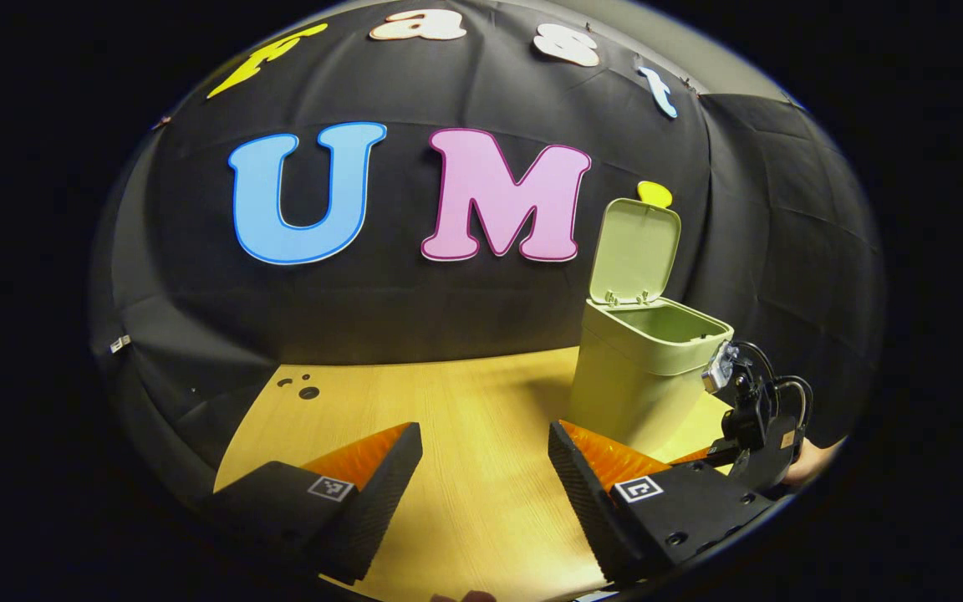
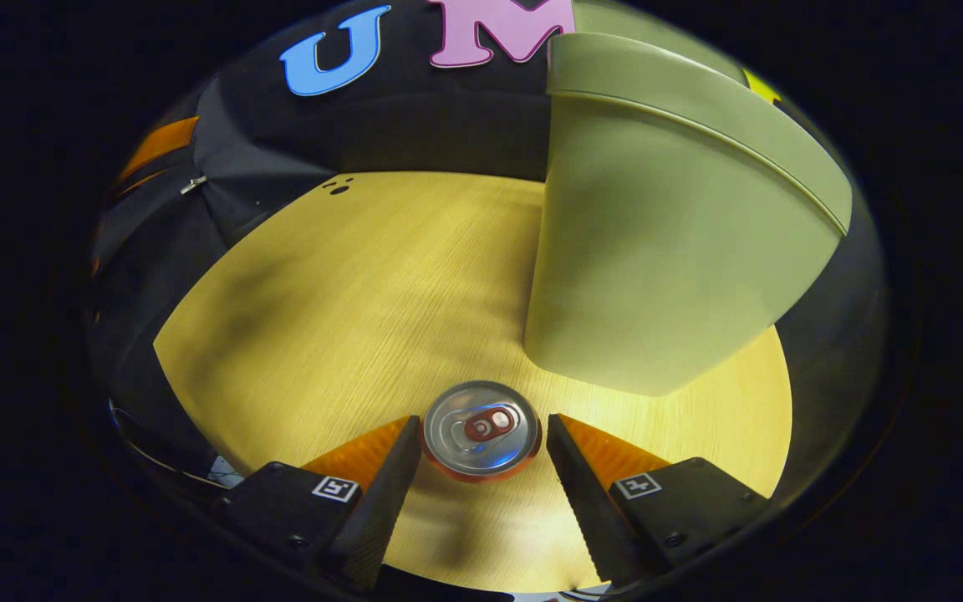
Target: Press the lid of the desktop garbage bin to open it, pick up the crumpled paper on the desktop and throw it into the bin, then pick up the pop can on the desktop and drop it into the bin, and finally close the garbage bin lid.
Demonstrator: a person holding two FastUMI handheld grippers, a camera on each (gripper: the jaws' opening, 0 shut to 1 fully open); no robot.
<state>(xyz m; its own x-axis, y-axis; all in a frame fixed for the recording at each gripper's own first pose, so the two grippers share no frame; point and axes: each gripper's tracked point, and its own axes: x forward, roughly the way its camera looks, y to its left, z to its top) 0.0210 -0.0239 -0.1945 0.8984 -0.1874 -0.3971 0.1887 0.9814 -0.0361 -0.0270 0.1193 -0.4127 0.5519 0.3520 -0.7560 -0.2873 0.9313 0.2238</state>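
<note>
The left hand-held gripper (image 1: 486, 456) hangs above the bare wooden tabletop (image 1: 481, 393) with its fingers spread wide and nothing between them. Ahead and to its right stands the green bin (image 1: 644, 376), its lid (image 1: 634, 251) tipped up and back so that the inside is open. In the left gripper view the right hand-held gripper (image 1: 753, 435) shows low beside the bin's front right, a bit of the hand (image 1: 812, 460) that holds it at the edge. In the right gripper view that right hand-held gripper (image 2: 483, 447) points down at the tabletop (image 2: 348, 284), its fingers apart, and the pop can (image 2: 481, 429) stands upright between the fingertips, its top with the pull tab facing the camera. The fingertips lie close on either side of the can; I cannot tell whether they touch it. The bin (image 2: 657, 242) rises just beyond the can to the right.
</note>
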